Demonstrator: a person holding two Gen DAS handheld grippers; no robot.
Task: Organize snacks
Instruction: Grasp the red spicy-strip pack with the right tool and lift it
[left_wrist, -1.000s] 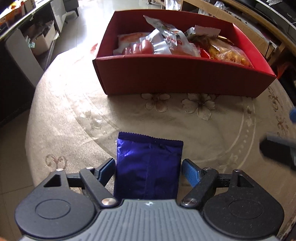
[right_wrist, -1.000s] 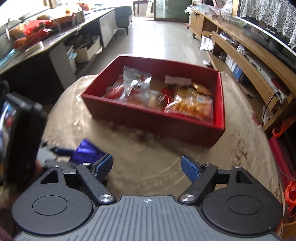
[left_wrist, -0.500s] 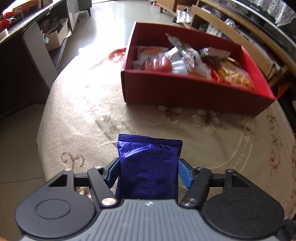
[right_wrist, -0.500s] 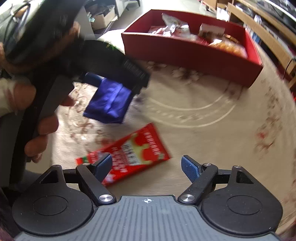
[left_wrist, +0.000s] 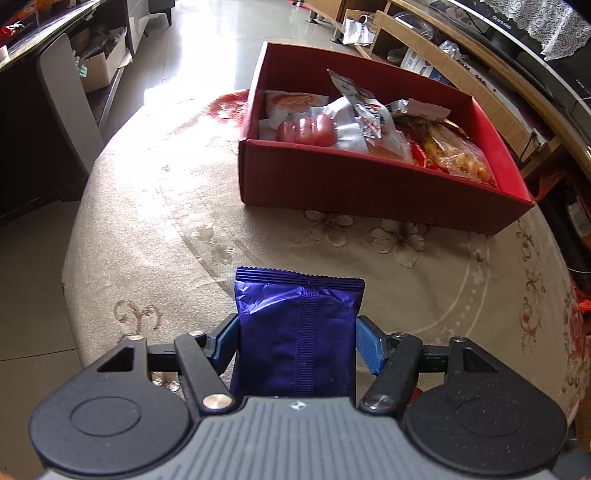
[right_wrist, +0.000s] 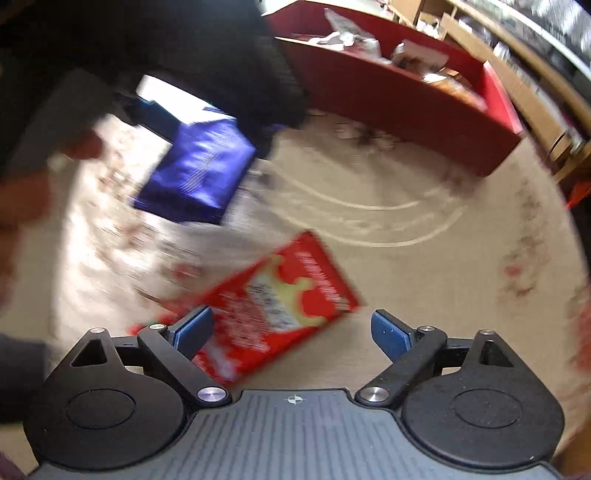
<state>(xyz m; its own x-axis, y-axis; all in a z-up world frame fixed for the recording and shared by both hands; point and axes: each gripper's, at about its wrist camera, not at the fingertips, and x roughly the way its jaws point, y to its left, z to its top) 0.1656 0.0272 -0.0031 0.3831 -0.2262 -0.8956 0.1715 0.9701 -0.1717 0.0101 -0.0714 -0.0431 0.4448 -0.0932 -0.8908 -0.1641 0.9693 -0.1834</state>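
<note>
The left gripper (left_wrist: 297, 341) holds the blue packet (left_wrist: 295, 332) between its fingers, clear of the counter (left_wrist: 155, 206), short of the red box (left_wrist: 369, 184). The right gripper (right_wrist: 291, 332), fingers wide and opening, hovers over the red packet (right_wrist: 280, 306), lying askew partly under the left finger; squaring up should help the pinch.

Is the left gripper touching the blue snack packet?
Touching. The left wrist view shows the left gripper with both blue pads pressed against the sides of the blue snack packet.
</note>
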